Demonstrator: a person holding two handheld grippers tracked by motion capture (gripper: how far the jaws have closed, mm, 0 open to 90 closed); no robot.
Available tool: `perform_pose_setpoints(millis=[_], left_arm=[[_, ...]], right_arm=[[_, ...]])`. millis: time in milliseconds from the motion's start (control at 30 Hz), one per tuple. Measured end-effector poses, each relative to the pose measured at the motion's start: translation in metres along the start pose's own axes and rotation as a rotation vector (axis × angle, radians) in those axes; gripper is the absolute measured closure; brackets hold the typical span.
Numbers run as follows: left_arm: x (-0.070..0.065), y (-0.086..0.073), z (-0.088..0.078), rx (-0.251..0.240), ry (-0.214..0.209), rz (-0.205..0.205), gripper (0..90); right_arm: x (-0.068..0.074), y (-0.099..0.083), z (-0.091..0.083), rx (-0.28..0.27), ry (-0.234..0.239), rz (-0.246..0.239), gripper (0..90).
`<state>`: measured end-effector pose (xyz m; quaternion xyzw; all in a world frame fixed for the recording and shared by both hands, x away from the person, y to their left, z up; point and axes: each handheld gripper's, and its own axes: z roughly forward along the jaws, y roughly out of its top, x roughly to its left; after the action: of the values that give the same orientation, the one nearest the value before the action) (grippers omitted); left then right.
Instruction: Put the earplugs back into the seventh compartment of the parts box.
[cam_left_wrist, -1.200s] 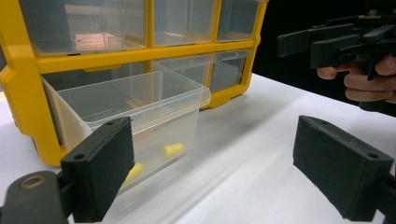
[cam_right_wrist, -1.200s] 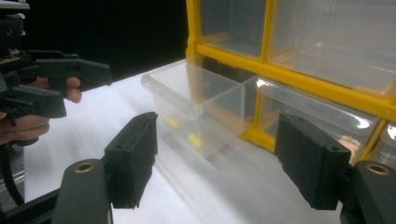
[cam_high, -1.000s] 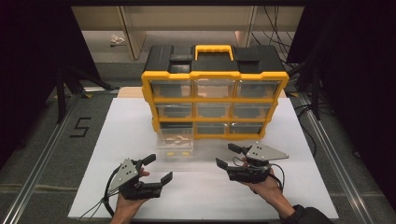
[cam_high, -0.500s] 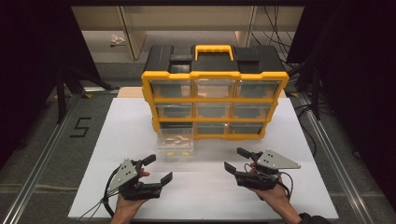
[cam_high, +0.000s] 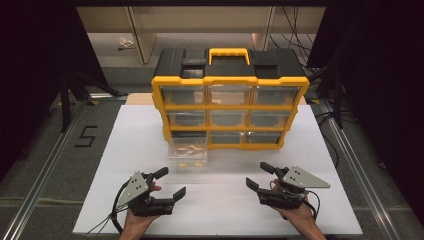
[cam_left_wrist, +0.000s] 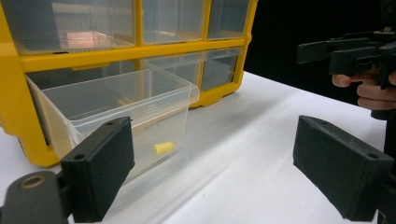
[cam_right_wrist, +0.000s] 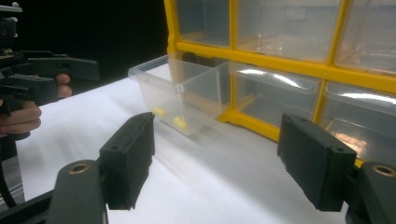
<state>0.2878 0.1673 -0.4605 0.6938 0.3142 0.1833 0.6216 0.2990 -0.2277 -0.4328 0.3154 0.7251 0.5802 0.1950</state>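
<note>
Bottom-left drawer out, both grippers idle near edge, nothing grasped.

Left gripper (cam_high: 170, 184) and right gripper (cam_high: 257, 176) both have jaws spread apart and empty, resting on the white table (cam_high: 125, 145), well short of the yellow organizer (cam_high: 229, 112). Clear drawer (cam_high: 187, 152) is pulled out of the bottom-left slot toward the near side, small yellow pieces (cam_left_wrist: 163, 148) inside. Looks like the reach step. Next move likely: left gripper forward to the drawer front, square to its lip, then close or push straight in.
</note>
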Motion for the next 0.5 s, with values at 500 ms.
perform_pose_setpoints(millis=[500], left_arm=[[0.000,0.000,0.000,-0.001,-0.003,-0.003,12.2]], right_arm=[[0.003,-0.012,-0.013,-0.021,-0.024,-0.009,25.7]])
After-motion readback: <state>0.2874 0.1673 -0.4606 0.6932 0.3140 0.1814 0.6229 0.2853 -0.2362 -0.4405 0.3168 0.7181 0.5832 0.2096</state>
